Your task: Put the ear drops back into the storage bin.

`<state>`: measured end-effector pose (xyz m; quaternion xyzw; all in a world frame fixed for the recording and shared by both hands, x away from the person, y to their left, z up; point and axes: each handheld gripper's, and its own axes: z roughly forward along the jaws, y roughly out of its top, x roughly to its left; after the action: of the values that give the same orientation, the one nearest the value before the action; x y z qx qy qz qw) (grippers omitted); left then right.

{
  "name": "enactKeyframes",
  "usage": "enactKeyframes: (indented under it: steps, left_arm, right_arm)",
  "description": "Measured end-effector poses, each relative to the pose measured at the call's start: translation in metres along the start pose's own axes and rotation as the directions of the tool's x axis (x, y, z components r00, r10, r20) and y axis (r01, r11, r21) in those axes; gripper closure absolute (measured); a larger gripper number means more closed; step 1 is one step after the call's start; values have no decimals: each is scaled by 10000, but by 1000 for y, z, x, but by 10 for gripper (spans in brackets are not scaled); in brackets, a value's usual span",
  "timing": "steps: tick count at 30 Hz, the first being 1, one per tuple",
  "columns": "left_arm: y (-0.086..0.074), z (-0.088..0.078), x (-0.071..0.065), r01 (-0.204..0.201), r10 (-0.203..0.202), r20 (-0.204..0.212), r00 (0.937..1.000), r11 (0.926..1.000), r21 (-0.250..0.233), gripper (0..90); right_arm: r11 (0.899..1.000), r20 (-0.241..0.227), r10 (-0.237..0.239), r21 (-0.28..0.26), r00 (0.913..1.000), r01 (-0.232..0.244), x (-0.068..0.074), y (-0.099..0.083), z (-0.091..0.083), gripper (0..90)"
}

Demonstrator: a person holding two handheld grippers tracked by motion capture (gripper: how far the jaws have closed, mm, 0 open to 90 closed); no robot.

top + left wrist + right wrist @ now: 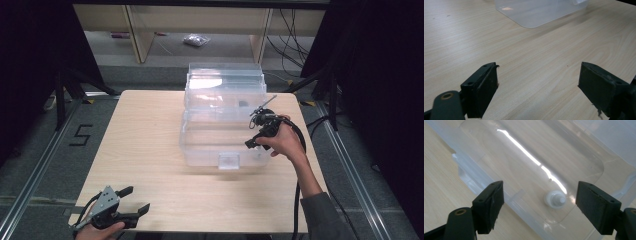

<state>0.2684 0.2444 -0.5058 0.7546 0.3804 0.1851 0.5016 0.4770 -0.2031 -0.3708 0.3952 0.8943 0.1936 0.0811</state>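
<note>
Right gripper (539, 202), jaws apart, hung over open clear bin (200, 145) above small white cap-like piece (555, 199), likely a pick pending a descent; left gripper (134, 200), jaws apart, idle near table (145, 130) edge.

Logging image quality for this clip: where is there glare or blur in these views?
Right gripper view: a bright glare streak runs across the clear plastic storage box, above a small white round knob. Left gripper view: the box corner is soft. High view: glare on the box's raised lid.
</note>
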Motion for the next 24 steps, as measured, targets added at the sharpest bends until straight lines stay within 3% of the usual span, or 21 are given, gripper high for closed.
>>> enactKeyframes:
  steps: [4,7,9,13,14,16,17,19,20,22,24]
  left_arm:
    - [0,0,0,17,-17,3,10000,10000,-15,152]
    - [0,0,0,14,-14,-11,10000,10000,-1,151]
    - [0,0,0,-5,5,1,10000,10000,0,152]
    - [0,0,0,12,-12,-9,10000,10000,7,151]
    - [0,0,0,-22,22,-4,10000,10000,41,151]
    - [0,0,0,23,-23,-6,10000,10000,-14,152]
    - [0,0,0,18,-19,-9,10000,10000,-10,152]
    - [0,0,0,33,-33,-3,10000,10000,-8,152]
    - [0,0,0,29,-29,-2,10000,10000,-6,152]
    - [0,0,0,16,-16,-11,10000,10000,-16,152]
    - [0,0,0,11,-11,0,10000,10000,2,152]
  right_arm:
    - [9998,74,147,-115,9999,-146,4,-4,-1,234]
    - [9990,67,-110,-433,9999,112,7,-8,-4,234]
    - [9992,19,116,-374,9999,-115,11,-11,-6,234]
    - [9986,77,-23,-527,10000,27,14,-17,-11,232]
    - [9968,91,-293,-748,9995,299,16,-20,-12,232]
    - [9976,-35,-96,-679,9999,93,20,-23,-14,233]
    - [9949,16,-345,-948,9994,344,20,-24,-15,232]
    - [9962,-51,-140,-862,9999,135,26,-27,-17,231]
    - [9930,14,-409,-1108,9992,408,26,-29,-17,232]
    - [9955,62,-127,-939,9999,133,30,-32,-19,231]
    - [9916,-99,-461,-1213,9989,446,32,-35,-18,231]
